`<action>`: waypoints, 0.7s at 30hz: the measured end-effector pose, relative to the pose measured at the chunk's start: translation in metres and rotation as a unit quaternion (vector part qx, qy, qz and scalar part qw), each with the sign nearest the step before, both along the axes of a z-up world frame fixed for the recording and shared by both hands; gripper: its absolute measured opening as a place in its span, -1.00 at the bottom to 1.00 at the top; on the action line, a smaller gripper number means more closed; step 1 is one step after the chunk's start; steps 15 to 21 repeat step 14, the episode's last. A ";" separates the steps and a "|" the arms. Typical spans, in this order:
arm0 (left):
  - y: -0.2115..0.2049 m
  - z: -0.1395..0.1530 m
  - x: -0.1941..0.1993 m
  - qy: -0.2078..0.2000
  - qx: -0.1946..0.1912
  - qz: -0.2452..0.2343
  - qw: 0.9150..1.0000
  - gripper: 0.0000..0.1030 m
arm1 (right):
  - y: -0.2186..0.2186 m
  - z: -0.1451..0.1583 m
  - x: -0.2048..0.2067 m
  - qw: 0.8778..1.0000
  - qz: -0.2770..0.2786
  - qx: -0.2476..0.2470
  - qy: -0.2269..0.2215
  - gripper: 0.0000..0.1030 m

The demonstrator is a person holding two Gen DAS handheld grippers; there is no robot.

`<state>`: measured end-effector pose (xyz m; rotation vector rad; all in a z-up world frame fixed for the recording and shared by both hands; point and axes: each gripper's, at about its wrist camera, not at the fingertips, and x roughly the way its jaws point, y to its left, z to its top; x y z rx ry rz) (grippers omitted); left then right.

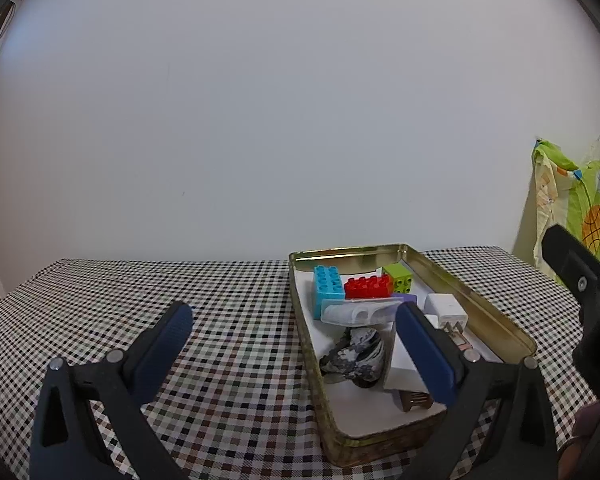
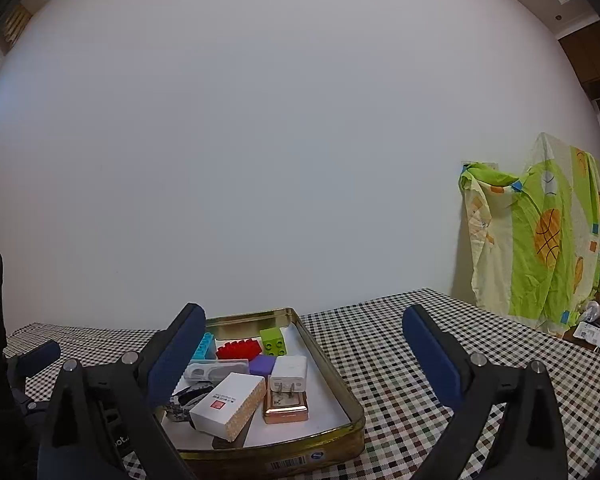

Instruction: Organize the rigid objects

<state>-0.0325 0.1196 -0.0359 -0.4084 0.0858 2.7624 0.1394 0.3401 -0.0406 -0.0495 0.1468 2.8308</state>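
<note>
A gold tin tray (image 1: 480, 304) (image 2: 332, 372) sits on the checked tablecloth and holds several objects: a cyan brick (image 1: 327, 286), a red brick (image 1: 367, 286) (image 2: 238, 349), a green brick (image 1: 398, 277) (image 2: 274, 340), a white charger plug (image 1: 446, 310) (image 2: 288, 372), a grey marbled stone (image 1: 356, 354), a white box (image 2: 228, 404) and a copper tin (image 2: 286, 408). My left gripper (image 1: 296, 344) is open and empty, its right finger over the tray. My right gripper (image 2: 300, 354) is open and empty, above the tray's near end.
The checked tablecloth (image 1: 228, 320) (image 2: 388, 340) covers the table up to a white wall. A green and yellow patterned cloth (image 2: 536, 240) hangs at the right. Small bottles and clutter (image 2: 596, 320) sit at the far right.
</note>
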 end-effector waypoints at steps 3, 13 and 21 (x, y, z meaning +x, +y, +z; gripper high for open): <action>0.000 0.000 0.000 0.001 0.001 -0.004 1.000 0.99 | 0.001 0.000 0.001 1.000 0.004 0.001 0.000 0.95; 0.003 -0.002 0.001 -0.001 0.000 0.001 1.000 0.99 | 0.002 -0.002 0.002 1.000 0.004 -0.001 -0.002 0.95; 0.003 -0.001 0.001 -0.002 -0.001 0.002 1.000 0.99 | 0.003 -0.002 0.002 1.000 0.004 -0.002 -0.003 0.95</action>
